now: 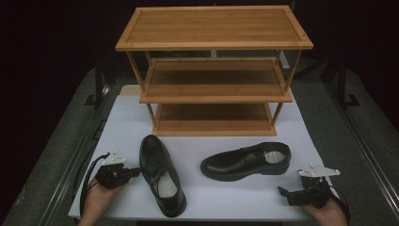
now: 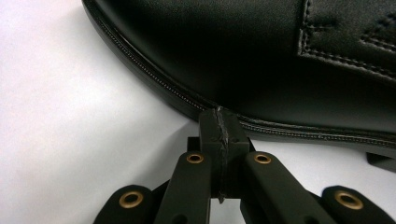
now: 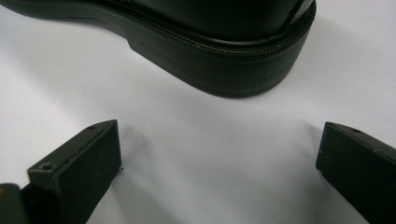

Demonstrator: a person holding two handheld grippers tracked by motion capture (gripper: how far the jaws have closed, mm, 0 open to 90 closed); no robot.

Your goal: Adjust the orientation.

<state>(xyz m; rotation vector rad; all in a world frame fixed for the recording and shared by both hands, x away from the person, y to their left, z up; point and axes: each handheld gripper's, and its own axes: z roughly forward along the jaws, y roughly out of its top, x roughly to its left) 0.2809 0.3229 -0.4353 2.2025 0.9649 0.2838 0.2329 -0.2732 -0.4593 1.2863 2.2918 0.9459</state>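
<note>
The left gripper [image 1: 133,171], jaws closed, touched the near-left shoe [image 1: 161,174]; the right gripper [image 1: 283,192] sat open near the right shoe [image 1: 245,161].

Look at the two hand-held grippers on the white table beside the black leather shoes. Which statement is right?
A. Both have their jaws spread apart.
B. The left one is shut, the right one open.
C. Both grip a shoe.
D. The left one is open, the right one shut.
B: the left gripper has its jaws pressed together at the shoe's welt, while the right gripper has its jaws wide apart.
</note>
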